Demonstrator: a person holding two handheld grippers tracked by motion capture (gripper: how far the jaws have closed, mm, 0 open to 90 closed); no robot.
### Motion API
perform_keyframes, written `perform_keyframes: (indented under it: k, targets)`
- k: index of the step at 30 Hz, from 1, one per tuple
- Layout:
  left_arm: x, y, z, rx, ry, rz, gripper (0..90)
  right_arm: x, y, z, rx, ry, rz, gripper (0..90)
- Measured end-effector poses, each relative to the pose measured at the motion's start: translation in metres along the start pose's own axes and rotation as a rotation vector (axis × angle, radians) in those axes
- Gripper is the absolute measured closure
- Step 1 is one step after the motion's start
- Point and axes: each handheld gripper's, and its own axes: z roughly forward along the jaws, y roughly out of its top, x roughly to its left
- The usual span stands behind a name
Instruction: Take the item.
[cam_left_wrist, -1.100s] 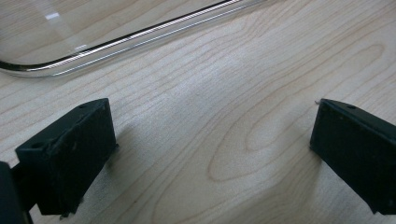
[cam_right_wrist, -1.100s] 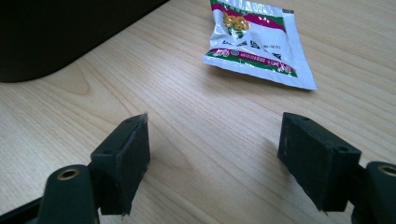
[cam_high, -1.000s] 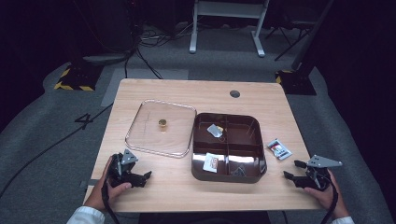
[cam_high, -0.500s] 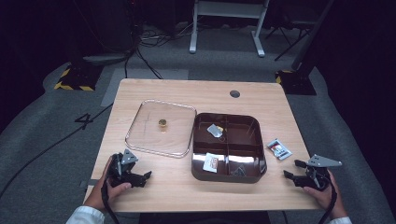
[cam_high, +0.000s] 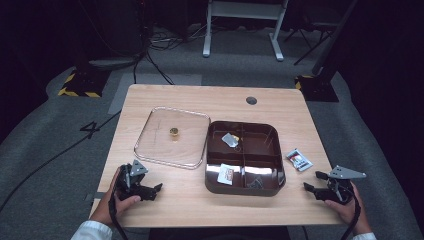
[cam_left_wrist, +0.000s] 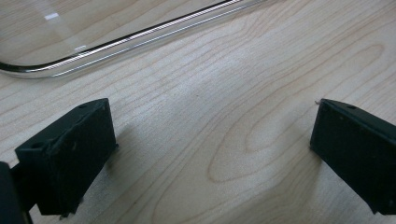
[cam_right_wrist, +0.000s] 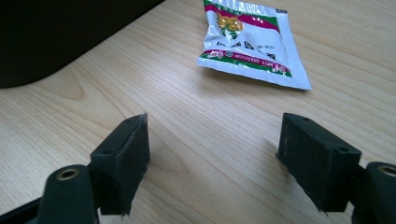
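High view: 2 grippers (cam_high: 150, 190) (cam_high: 314, 186), 1 tray (cam_high: 243, 186), approx 4 packets.

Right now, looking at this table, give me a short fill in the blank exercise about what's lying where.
1. The clear lid lies flat to the ____ of the dark tray, seen from the high view.
2. The small gold knob sits on the ____.
3. The loose packet lies on the table ahead of the ____ gripper.

Missing words: left; lid; right
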Motion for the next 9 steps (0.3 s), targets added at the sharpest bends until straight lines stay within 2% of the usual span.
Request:
perform_keyframes:
  k: [9]
  targets:
    - [-0.0003,0.0003,0.0006,-0.002,-0.003,-0.008,0.1,0.0,0.0,0.0,0.0,0.0,0.0,25.3]
